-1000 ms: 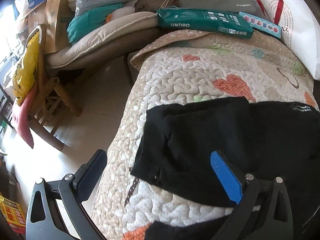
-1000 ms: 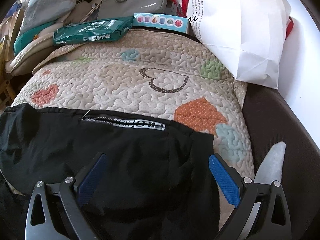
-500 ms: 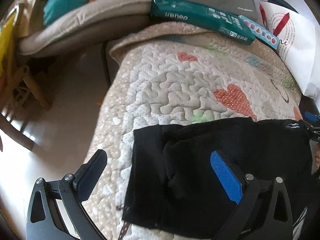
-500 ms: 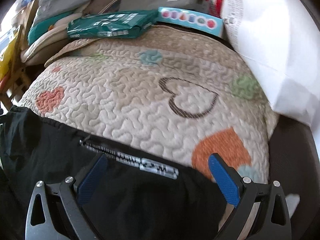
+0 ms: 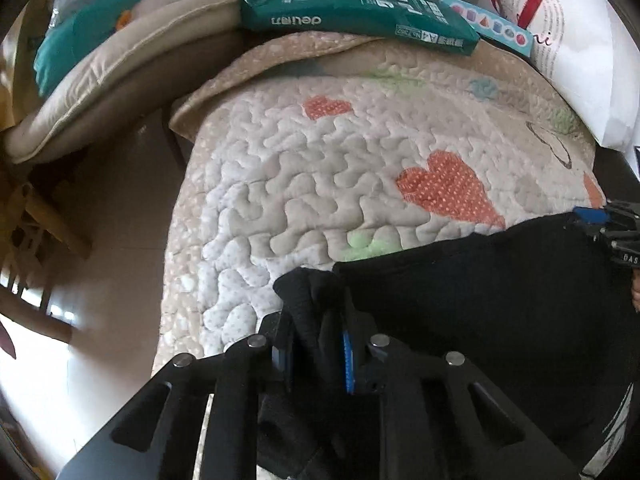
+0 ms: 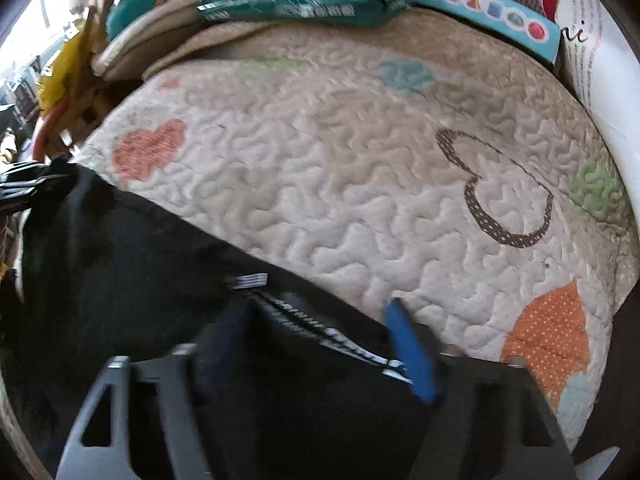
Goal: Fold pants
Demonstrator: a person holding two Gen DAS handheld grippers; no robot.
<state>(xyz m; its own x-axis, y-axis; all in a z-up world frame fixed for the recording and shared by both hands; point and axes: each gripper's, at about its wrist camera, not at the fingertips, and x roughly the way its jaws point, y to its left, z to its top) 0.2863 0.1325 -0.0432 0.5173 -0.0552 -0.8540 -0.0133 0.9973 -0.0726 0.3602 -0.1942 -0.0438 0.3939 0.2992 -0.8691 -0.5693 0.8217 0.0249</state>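
Left gripper [image 5: 316,354] at bottom centre of left wrist view, jaws clenched on bunched corner of black pants [image 5: 480,292]. Pants lay across lower part of quilt [image 5: 288,184], spreading to lower right of frame. Right gripper [image 6: 320,344] at bottom centre of right wrist view, blurred, 2 fingers partly apart, straddling waistband edge; grip on fabric could not be told. Green package [image 5: 352,12] at top of frame.
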